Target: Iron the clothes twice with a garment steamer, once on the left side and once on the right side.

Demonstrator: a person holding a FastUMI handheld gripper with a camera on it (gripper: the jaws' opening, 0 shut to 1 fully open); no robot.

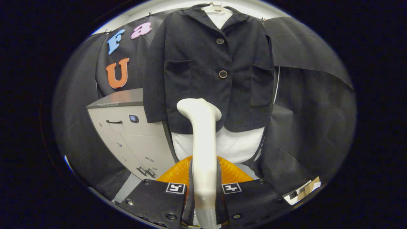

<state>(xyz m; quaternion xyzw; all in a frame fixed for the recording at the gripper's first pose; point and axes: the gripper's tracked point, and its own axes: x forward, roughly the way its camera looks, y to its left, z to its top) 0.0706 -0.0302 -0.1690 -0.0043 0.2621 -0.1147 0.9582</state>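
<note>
Gripper (203, 190) fingers are closed narrow on the handle of the garment steamer (202, 140), one on each side. Its head rises ahead of them, near the hem of the dark jacket (210, 70), which hangs over a white shirt (235, 146). A grey cabinet (127, 127) stands left, drawers shut.

The steamer (202, 140) is standing upright at bottom centre, clamped between the gripper (203, 184) fingers, its head reaching the hem of the jacket (206, 70) hanging at upper centre. A cabinet (130, 133) is sitting left, beside the jacket.
</note>
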